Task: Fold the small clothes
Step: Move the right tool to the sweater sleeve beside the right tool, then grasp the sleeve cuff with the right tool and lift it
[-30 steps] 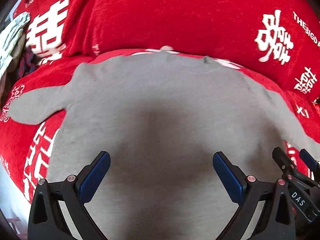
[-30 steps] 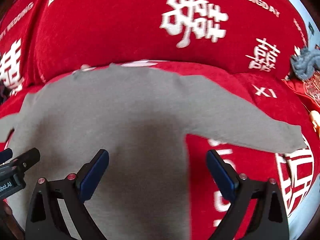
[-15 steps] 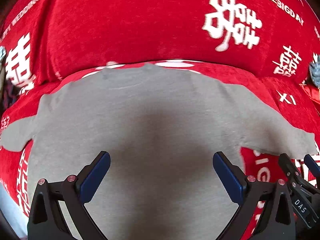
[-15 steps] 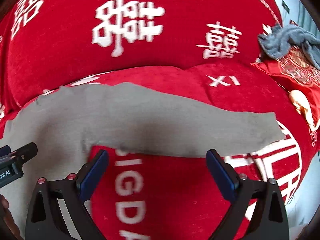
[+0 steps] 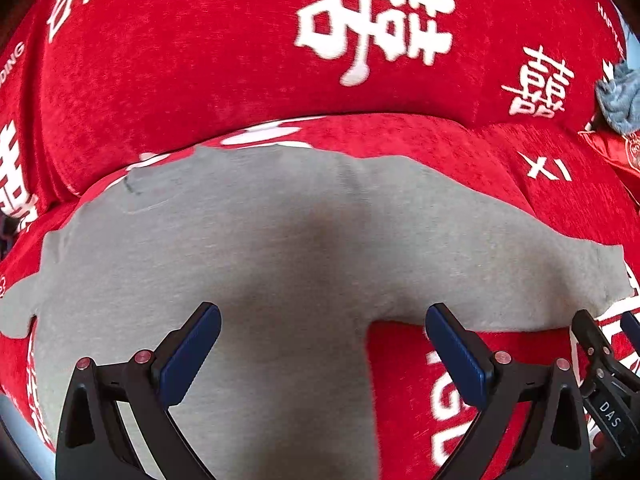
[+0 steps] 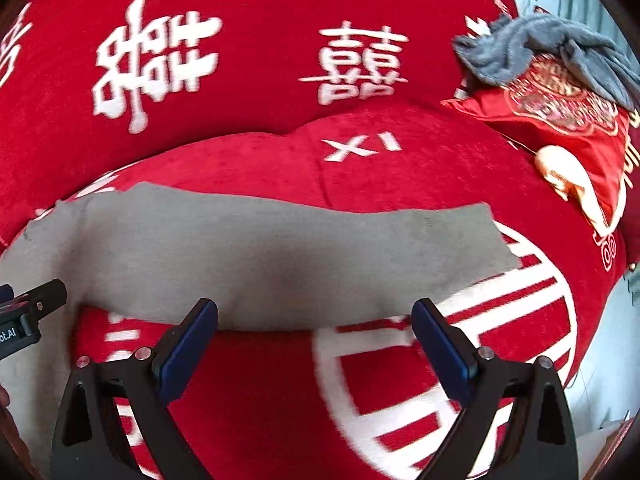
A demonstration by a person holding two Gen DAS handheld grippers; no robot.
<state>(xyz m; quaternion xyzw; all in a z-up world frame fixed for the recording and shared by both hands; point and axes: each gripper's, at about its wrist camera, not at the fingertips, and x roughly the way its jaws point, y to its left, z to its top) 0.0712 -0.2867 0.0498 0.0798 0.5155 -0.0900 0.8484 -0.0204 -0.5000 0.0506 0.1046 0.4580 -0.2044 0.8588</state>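
Note:
A small grey long-sleeved top [image 5: 248,248] lies spread flat on a red sofa seat [image 5: 460,152], neckline toward the backrest. Its right sleeve [image 6: 280,252] stretches out to the right, cuff end near a white pattern. My left gripper [image 5: 320,344] is open and empty, hovering over the top's right side near the armpit. My right gripper [image 6: 316,340] is open and empty, just in front of the right sleeve's lower edge. Each gripper shows at the edge of the other's view.
The red backrest [image 5: 200,60] with white characters rises behind the top. A grey fluffy cloth [image 6: 536,48] lies on a red embroidered cushion [image 6: 568,128] at the far right. The sofa's right edge and pale floor [image 6: 608,344] are beyond.
Both grippers have moved to the right across the top. The left went from the body's middle to its right side. The right went from the body's right side out along the sleeve. Both stayed open.

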